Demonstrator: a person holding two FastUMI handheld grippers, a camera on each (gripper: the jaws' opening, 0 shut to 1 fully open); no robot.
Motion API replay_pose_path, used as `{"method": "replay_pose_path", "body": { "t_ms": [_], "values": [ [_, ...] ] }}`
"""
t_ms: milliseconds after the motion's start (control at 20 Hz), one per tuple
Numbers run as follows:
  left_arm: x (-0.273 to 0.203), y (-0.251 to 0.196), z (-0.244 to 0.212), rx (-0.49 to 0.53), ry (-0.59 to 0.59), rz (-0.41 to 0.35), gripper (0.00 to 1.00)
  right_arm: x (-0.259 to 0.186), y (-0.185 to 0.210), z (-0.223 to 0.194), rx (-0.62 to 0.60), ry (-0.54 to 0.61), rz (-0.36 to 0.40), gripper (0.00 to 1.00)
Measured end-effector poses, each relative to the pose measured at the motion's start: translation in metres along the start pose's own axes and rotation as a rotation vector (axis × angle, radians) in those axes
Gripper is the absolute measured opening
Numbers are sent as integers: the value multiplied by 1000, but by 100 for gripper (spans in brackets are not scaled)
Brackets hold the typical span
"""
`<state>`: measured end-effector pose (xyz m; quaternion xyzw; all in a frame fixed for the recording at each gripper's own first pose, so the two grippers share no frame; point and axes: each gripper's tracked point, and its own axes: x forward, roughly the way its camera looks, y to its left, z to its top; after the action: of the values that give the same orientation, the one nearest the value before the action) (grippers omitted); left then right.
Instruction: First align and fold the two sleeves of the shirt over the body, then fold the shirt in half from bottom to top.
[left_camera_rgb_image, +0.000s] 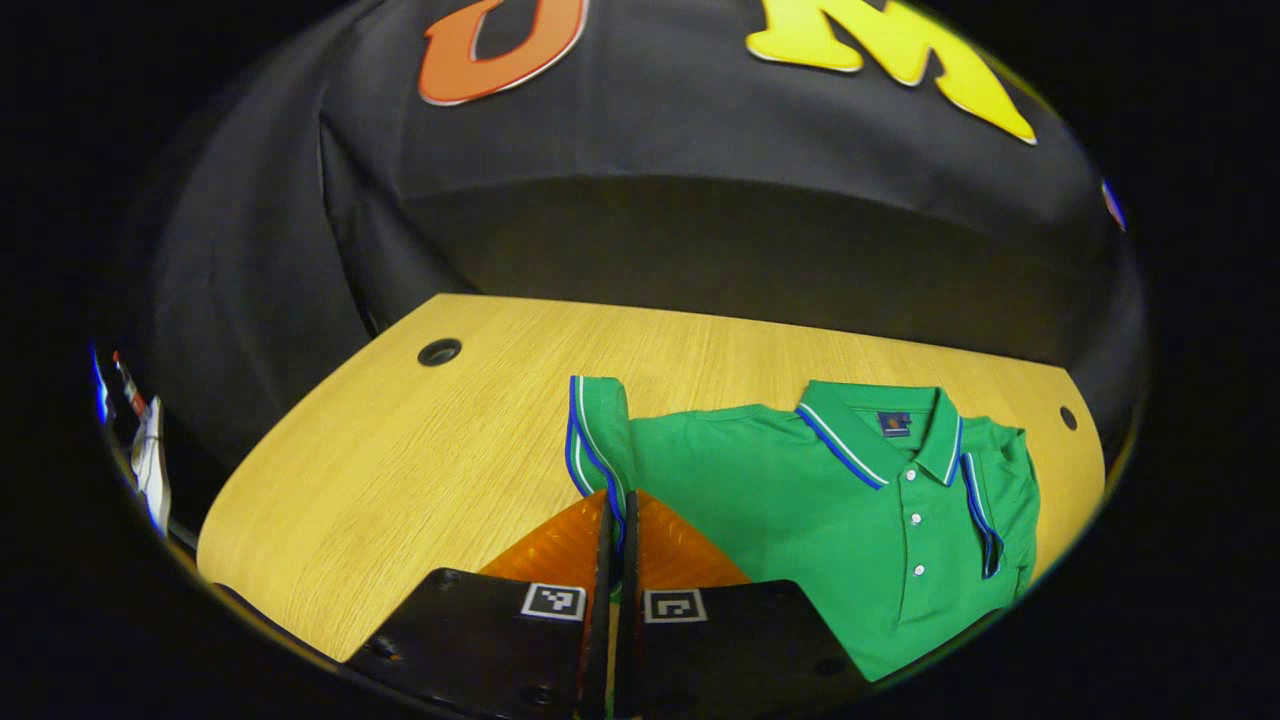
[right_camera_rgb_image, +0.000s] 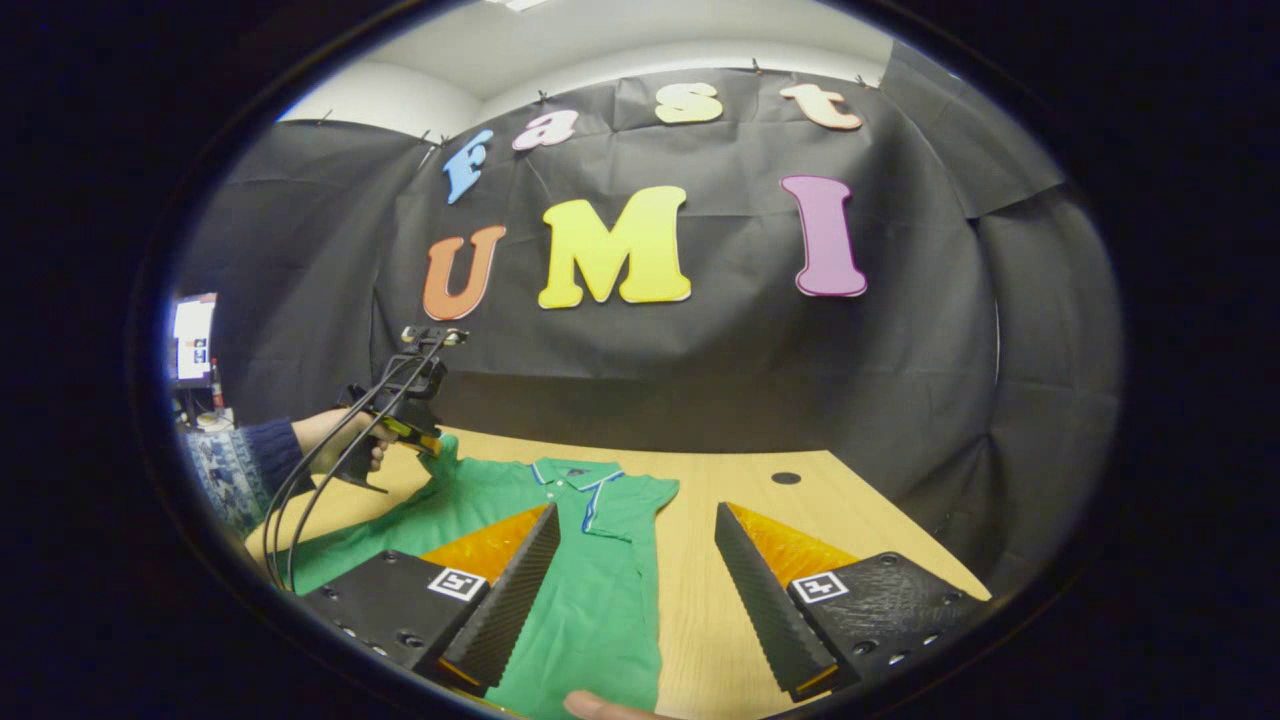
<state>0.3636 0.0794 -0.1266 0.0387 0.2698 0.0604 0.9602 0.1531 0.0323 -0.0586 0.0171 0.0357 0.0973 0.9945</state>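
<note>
Right gripper view: shirt (right_camera_rgb_image: 590, 590) spread on table (right_camera_rgb_image: 850, 520), cable hole (right_camera_rgb_image: 786, 478) beyond.

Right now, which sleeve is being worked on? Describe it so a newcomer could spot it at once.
Start at the wooden table, where a green polo shirt lies with its collar toward the wall. The sleeve in question is lifted off the table, pinched in the left gripper. The other sleeve already lies folded over the body.
</note>
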Motion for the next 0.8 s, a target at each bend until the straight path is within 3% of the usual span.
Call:
{"method": "replay_pose_path", "body": {
  "t_ms": [150, 200, 300, 400, 500, 800],
  "values": [
    [-3, -32, 5, 120, -25, 5, 10, 3, -8, -3, -5, 3, -21, 93],
    [-4, -46, 4, 131, -28, -21, 19, 2, -12, -2, -7, 1, -29, 95],
    [-18, -74, 7, 129, -46, -83, 65, 2, -19, 0, -9, -1, -44, 95],
    [-35, -86, 18, 117, -90, -117, 74, 2, -25, 1, -2, -4, -58, 95],
    [-61, -95, 27, 84, -121, -149, 100, 0, -28, 2, 8, 1, -68, 95],
    [-151, -94, 47, 67, -277, -199, 100, -25, -19, 38, 24, -31, -55, 95]
  ]
}}
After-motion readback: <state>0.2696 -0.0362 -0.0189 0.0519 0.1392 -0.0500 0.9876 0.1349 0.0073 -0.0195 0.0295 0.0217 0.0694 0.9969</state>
